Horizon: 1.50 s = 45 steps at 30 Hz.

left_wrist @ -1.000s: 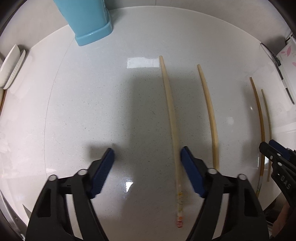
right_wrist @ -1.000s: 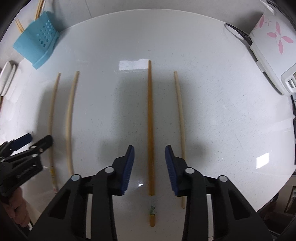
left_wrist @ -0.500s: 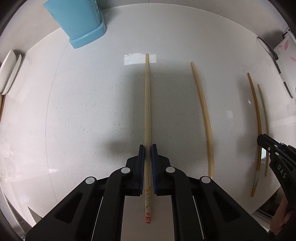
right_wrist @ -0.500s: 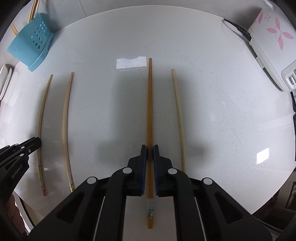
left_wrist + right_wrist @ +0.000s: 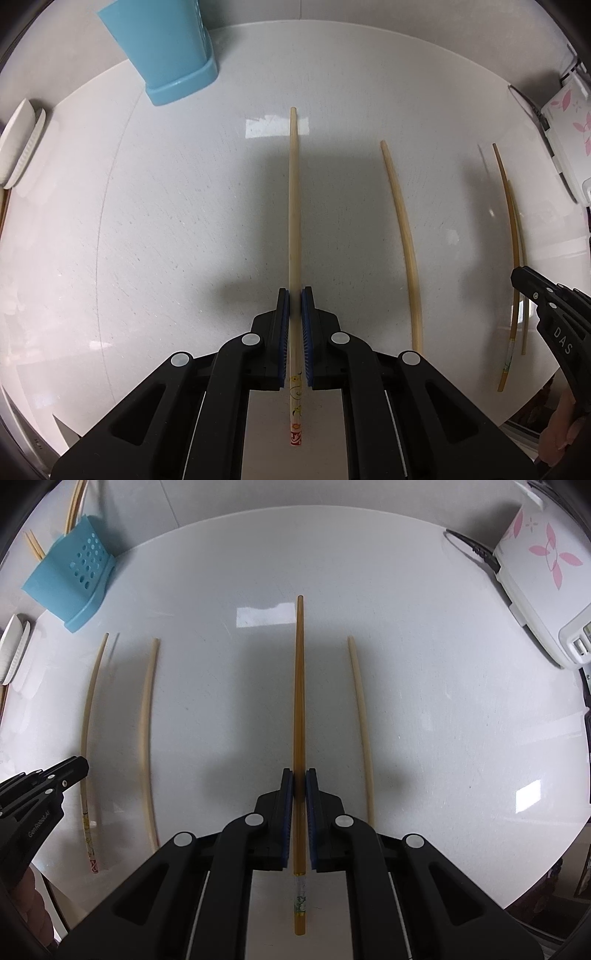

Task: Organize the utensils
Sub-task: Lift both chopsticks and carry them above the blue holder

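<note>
Your left gripper is now clamped on the pale chopstick with the red-and-yellow printed end, where a second ago its jaws stood wide apart with the stick lying just inside the right-hand pad. The blue pads pinch it toward its decorated end, and the shaft runs straight out ahead toward the blue utensil holder. Just right of it a second pale chopstick lies loose on the counter, untouched.

Further right, your right gripper has closed too — it straddled the amber chopstick with a gap on both sides, and now it squeezes it near the patterned end. The cream chopstick to its right lies free.

So both hands have a stick at once, and I judge the pickup is secured; the lift and the carry to the perforated holder, which already has chopsticks standing in it, come next.

The surface is a glossy white speckled countertop — it reflects an overhead light. White dishes sit at the left edge; a white appliance with pink flowers and a black cord sits at the right.
</note>
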Available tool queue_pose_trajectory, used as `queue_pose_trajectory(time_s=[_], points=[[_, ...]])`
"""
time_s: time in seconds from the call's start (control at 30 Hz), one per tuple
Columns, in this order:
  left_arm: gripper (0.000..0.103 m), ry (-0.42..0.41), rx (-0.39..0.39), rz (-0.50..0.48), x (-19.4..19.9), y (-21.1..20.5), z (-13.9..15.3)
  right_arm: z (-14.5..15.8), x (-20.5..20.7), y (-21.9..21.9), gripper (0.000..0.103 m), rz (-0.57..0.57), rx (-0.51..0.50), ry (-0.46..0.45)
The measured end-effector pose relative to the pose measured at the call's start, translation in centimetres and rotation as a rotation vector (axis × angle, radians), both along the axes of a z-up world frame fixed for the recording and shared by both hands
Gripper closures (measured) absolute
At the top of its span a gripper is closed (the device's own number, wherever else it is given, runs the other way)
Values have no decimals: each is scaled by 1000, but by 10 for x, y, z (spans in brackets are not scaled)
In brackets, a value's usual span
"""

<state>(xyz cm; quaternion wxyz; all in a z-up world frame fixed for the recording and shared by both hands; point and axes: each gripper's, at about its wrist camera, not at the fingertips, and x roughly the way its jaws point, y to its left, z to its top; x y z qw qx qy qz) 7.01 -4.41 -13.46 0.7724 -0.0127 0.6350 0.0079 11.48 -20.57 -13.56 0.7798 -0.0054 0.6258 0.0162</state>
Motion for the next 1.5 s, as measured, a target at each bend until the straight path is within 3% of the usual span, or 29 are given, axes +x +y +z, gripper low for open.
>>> queue_pose_trajectory(time_s=[0.57, 1.5], points=[[97, -123, -9, 3, -7, 18, 47, 46, 2, 23, 97, 37, 55, -140], [97, -330, -37, 31, 24, 80, 123, 107, 32, 95, 97, 109, 121, -363]])
